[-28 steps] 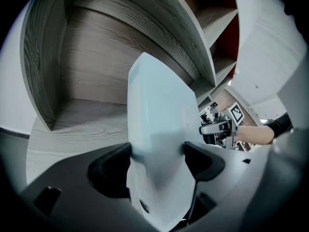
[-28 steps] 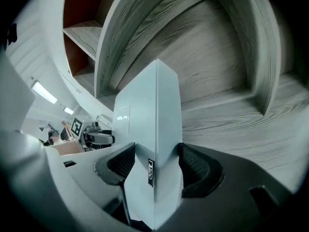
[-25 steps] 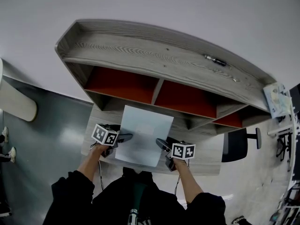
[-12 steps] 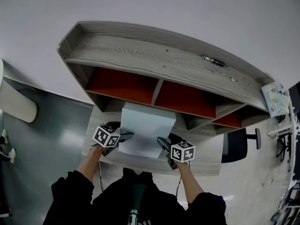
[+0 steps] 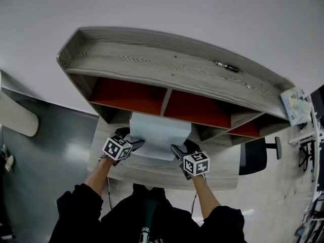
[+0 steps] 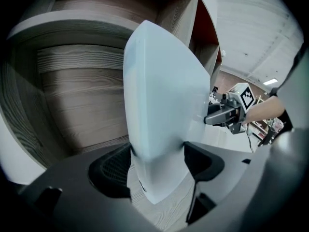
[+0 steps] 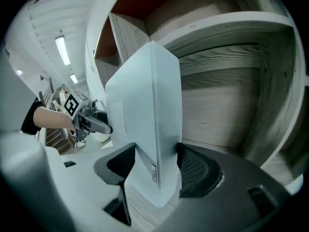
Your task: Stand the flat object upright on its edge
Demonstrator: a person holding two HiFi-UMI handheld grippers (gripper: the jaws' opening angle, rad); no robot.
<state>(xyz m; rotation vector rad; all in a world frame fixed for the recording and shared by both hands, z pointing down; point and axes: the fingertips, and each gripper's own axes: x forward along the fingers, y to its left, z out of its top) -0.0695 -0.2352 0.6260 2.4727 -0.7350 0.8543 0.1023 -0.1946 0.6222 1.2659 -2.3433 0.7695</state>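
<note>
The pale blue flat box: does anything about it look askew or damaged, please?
Nothing looks damaged. The pale blue box is clamped at opposite edges by the left tongs and right tongs, raised steeply rather than lying flat.

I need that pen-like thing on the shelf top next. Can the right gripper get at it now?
Probably not yet: the right gripper is shut on the pale blue flat box. The pen-like thing itself lies uncovered.
</note>
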